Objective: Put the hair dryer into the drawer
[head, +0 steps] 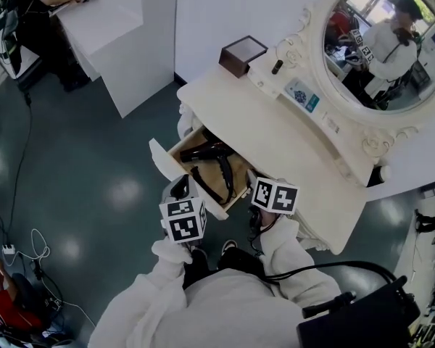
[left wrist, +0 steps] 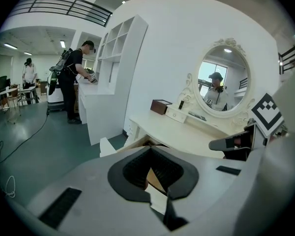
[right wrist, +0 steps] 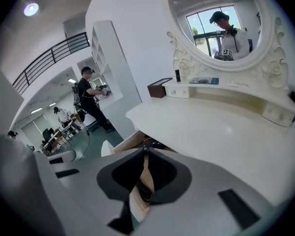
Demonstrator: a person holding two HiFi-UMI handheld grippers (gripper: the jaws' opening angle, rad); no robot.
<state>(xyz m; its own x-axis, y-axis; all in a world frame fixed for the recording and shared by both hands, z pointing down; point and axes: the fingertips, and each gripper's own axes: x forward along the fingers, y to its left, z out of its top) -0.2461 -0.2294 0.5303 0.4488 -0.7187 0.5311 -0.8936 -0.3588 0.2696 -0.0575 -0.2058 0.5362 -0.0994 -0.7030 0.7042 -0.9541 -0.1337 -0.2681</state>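
Since dryer (head: 206,151) already lies in open drawer (head: 162,164), we'd use left tongs (left wrist: 150,147) and right tongs (right wrist: 145,149), both closed and empty, to push its front squarely, tucking cord (head: 203,183) inside.

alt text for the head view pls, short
Seen from above, a black hair dryer lies in the open drawer of a white dressing table with an oval mirror. The left gripper and right gripper hover by its front, empty.
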